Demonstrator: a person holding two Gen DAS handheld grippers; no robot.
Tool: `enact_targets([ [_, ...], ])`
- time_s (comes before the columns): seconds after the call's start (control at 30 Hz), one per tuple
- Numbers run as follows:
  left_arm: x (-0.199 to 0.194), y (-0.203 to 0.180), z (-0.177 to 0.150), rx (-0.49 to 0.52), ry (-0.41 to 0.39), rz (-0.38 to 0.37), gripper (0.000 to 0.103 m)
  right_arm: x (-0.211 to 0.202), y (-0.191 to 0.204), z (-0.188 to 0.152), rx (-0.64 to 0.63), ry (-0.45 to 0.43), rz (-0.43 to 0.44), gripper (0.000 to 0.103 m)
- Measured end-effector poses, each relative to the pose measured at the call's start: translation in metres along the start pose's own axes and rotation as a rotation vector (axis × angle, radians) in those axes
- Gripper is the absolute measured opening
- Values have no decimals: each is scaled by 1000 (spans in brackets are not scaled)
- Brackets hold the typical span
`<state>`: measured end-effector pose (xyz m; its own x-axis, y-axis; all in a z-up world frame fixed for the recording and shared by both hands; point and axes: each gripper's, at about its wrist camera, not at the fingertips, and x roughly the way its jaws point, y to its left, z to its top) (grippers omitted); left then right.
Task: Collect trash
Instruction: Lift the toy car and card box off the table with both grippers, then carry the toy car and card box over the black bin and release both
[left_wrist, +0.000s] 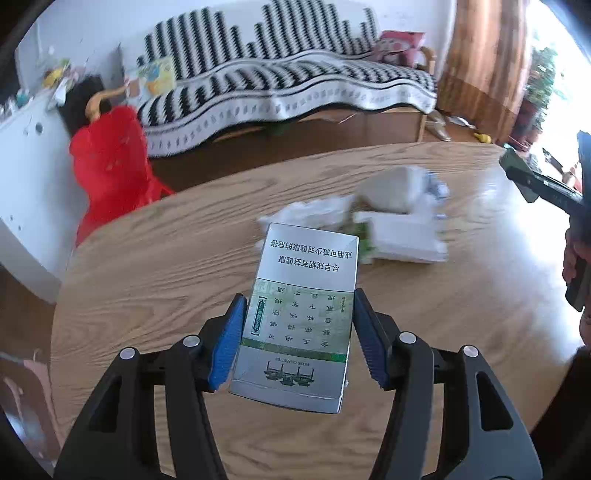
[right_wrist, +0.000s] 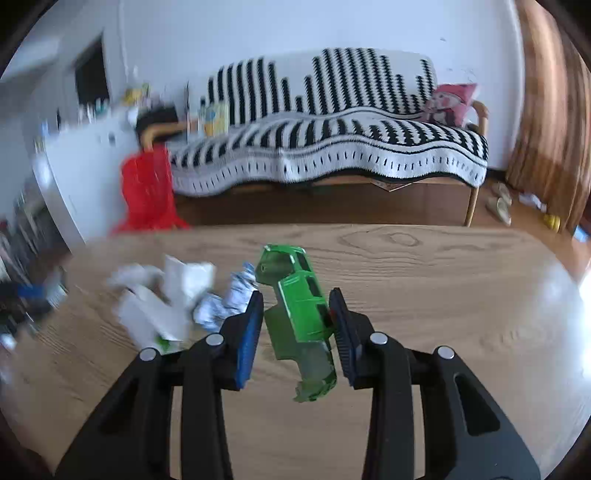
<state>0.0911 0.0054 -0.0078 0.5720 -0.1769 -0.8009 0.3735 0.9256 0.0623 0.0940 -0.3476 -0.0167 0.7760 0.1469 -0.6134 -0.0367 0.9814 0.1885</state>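
Between the blue pads of the left gripper (left_wrist: 297, 341) sits a silver cigarette pack (left_wrist: 301, 314), clamped across its narrow sides with the jaws about half spread, as wide as the pack itself. It is held near its lower end, so most of its length pokes forward past the fingertips and clear of the wooden table (left_wrist: 155, 280); my guess is that the grip on the stiff side walls keeps the light cardboard from crushing or twisting out. Over on the other side, the right gripper (right_wrist: 297, 328) is closed to a narrower gap on a piece of green plastic (right_wrist: 301, 310), a broken moulded shell held at an angle. One end reaches beyond the tips and the ragged end hangs below the pads. Both pieces appear lifted off the surface, which suits carrying them away. Ahead of the tips, well apart from either held piece, the rest of the rubbish lies in a loose heap on the table: crumpled paper (left_wrist: 400, 229), blurred in both views. Off the table's far left edge hangs a red bag (left_wrist: 110, 166), likely where the trash belongs, though I cannot tell whether it is open.
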Motion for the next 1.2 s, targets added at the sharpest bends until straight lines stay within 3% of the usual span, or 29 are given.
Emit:
enact_targets([
  [0.17, -40, -69, -2, 79, -64, -95, 57, -85, -3, -19, 81, -96, 34, 37],
  [0.3, -75, -146, 5, 190, -133, -242, 57, -148, -29, -43, 141, -103, 43, 37],
  [0.4, -96, -215, 14, 309, -169, -347, 57, -209, -64, -67, 180, -128, -14, 37],
  [0.6, -110, -368, -6, 607, -114, -531, 57, -326, -149, -153, 343, -105, -137, 37],
  [0.7, -100, -459, -45, 800, -31, -586, 57, -359, -184, -211, 454, -50, -184, 37],
  [0.8, -80, -522, -82, 934, 71, -611, 57, -371, -211, -268, 568, -3, -212, 37],
  [0.87, -53, -557, -115, 1011, 143, -603, 57, -361, -227, -306, 668, 54, -186, 37],
  [0.97, -10, -578, -148, 1013, 220, -585, 57, -325, -244, -356, 790, 162, -161, 37],
  [1.03, 13, -584, -165, 995, 322, -570, 57, -308, -246, -379, 821, 210, -152, 37],
  [1.1, 8, -587, -166, 1020, 291, -590, 57, -293, -244, -392, 823, 242, -154, 37],
  [1.2, 22, -582, -165, 963, 363, -609, 57, -279, -247, -397, 830, 259, -146, 37],
])
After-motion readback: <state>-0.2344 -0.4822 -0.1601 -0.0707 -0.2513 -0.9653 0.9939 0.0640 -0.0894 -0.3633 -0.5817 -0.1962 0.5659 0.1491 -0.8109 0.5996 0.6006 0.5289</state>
